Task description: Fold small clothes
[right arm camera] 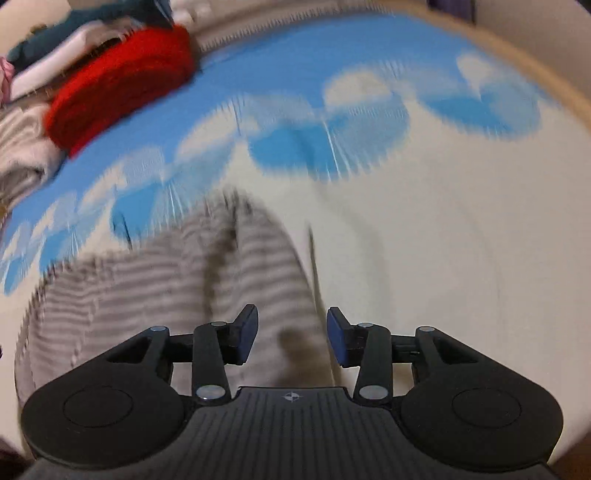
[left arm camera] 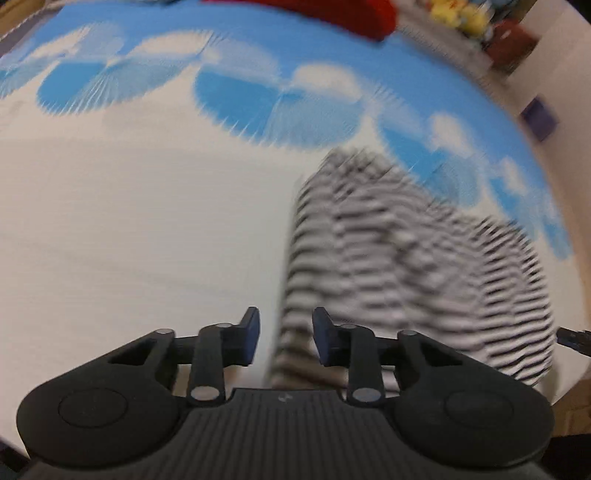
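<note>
A black-and-white striped garment (left arm camera: 399, 258) lies on the white and blue cloud-patterned cloth (left arm camera: 147, 203), blurred by motion. My left gripper (left arm camera: 286, 341) is open and empty, its jaws over the garment's left edge. In the right wrist view the same striped garment (right arm camera: 166, 280) lies low and left on the cloth (right arm camera: 443, 221). My right gripper (right arm camera: 291, 336) is open and empty, over the garment's right edge.
A red folded garment (right arm camera: 118, 85) lies at the cloth's far side, also in the left wrist view (left arm camera: 332, 14). A pile of other clothes (right arm camera: 74, 33) sits behind it. Yellow plush toys (left arm camera: 461, 14) and boxes stand far right.
</note>
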